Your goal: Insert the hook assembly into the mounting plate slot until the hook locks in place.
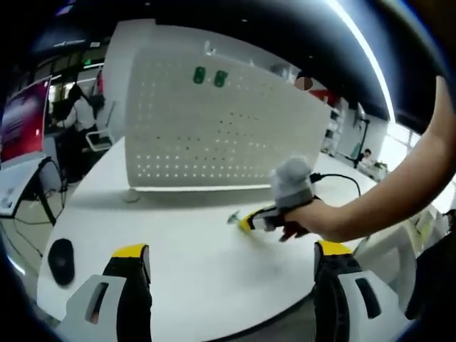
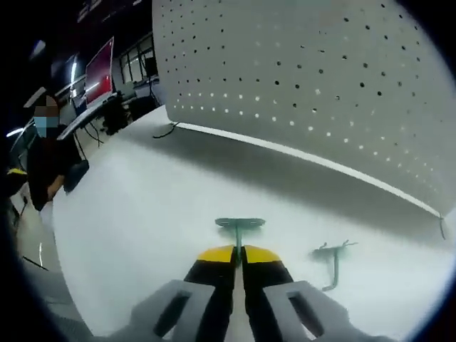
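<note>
Pegboard [image 1: 214, 128], the mounting plate with rows of small holes, stands upright across the far side of the white bench [image 1: 192, 242], at twelve o'clock in the left gripper view; two green fittings [image 1: 209, 76] sit near its top edge, probably hooks already mounted. A black mouse [image 1: 60, 260] lies at eight o'clock near the bench edge. The left hand-held gripper [image 1: 231, 267] hangs back over the near edge with its jaws wide apart and nothing between them, which keeps the whole workspace in sight. At three o'clock the right hand-held gripper [image 1: 246, 222] reaches in low over the bench, carried by a person's hand [image 1: 313, 217]. In the right gripper view that right hand-held gripper [image 2: 238, 256] has its yellow-tipped jaws pressed together on the stem of a green hook assembly [image 2: 239, 226], whose flat crossbar points toward the pegboard [image 2: 306, 92], a sensible hold for pushing it into a slot. A second green hook [image 2: 332, 258] lies loose on the bench [image 2: 142, 214] at four o'clock, just beside the jaws. Counted: two hooks on the bench, two fittings on the board, one board, two grippers. The gripped hook is not yet near a slot.
</note>
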A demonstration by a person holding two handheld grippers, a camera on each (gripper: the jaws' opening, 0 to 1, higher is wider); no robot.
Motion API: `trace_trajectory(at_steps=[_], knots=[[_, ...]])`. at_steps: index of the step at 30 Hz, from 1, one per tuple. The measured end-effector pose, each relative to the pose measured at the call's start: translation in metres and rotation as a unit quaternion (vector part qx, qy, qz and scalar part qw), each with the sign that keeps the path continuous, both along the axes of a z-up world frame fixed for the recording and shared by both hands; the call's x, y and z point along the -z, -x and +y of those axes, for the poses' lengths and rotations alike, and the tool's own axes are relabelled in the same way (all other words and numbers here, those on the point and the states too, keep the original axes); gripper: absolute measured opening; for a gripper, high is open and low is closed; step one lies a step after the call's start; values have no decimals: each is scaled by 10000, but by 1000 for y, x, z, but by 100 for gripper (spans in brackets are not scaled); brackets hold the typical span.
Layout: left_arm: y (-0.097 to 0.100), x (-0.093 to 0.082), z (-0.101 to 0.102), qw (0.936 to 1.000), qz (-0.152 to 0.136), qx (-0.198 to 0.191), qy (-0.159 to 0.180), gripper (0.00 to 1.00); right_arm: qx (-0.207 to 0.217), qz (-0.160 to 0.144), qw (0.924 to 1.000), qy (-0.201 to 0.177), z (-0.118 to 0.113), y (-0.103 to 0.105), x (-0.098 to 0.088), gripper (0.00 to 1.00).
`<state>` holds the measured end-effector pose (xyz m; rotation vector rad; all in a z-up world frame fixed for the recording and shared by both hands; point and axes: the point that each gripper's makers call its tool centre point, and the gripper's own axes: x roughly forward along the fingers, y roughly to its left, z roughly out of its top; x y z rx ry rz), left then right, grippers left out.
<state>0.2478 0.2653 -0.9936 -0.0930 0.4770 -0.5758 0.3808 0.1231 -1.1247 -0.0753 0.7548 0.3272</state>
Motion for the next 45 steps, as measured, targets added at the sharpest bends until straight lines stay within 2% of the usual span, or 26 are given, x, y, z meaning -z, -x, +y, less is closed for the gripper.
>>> trace_trajectory(at_steps=[5, 8, 14, 19, 23, 24, 26, 29, 36, 39, 43, 45], knots=[[1, 2, -4, 9999, 49, 103, -6, 95, 1, -84, 9999, -114, 0, -1, -11, 0], [1, 1, -3, 9999, 46, 100, 38, 95, 190, -60, 9991, -373, 0, -1, -17, 0], [1, 1, -3, 9999, 59, 102, 98, 94, 240, -219, 9980, -543, 1, 2, -37, 0], [-2, 4, -2, 9992, 278, 56, 282, 95, 334, -382, 9962, -713, -2, 9, -56, 0], [-7, 2, -3, 9981, 409, 61, 467, 97, 409, -418, 9930, -1024, 0, 16, -69, 0], [-8, 2, -4, 9983, 394, 100, 420, 98, 633, -420, 9878, -1358, 0, 20, -75, 0], [-13, 4, 0, 9991, 339, 151, 204, 97, 696, -368, 9852, -1520, 2, 28, -78, 0], [-18, 3, 8, 9990, 362, 83, 251, 97, 625, -392, 9850, -1560, 8, 39, -83, 0], [-24, -2, 20, 9993, 309, 52, 210, 97, 517, -331, 9779, -2001, 22, 57, -100, 0], [-26, -4, 17, 9990, 329, 169, 232, 98, 491, -179, 9718, -2301, 28, 68, -107, 0], [-29, -10, 10, 9986, 271, 372, 251, 95, 289, -86, 9708, -2381, 35, 81, -114, 0], [-31, -14, 10, 9987, 212, 371, 272, 91, 220, -46, 9687, -2471, 38, 86, -117, 0]])
